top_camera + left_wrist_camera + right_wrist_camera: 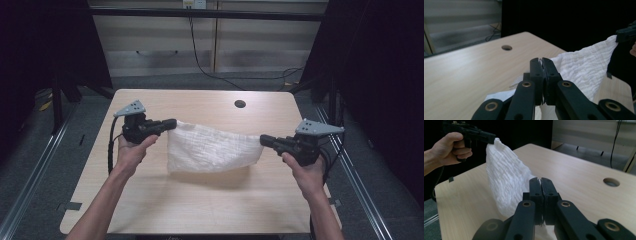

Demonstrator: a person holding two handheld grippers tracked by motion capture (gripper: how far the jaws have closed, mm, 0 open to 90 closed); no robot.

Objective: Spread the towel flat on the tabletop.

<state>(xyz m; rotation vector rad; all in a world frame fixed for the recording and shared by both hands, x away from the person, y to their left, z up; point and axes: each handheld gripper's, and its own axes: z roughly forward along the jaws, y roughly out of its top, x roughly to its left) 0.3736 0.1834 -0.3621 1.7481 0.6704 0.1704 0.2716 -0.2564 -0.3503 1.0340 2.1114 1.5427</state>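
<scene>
My left gripper (pixel 174 123) is clamped on one upper corner of the white cloth (pixel 210 148); in the left gripper view its jaws stand pressed together with a thin edge of that fabric (pixel 584 67) showing between the tips. My right gripper (pixel 263 139) is likewise clamped on the opposite upper corner, and in the right gripper view its jaws meet on a sliver of the cloth (pixel 506 182).

The cloth hangs between the two grippers, above the middle of the wooden table (pixel 200 205). Its top edge sags slightly from corner to corner. Its lower edge curves just above the tabletop; I cannot tell whether it touches the wood. A shadow lies on the table directly under the cloth.

The round hole (pixel 240 104) in the table lies beyond the cloth, toward the far edge and nearer my right gripper's side. My left hand (pixel 131 151) sits beside the cloth at the table's left side, my right hand (pixel 306 170) at its right edge.
</scene>
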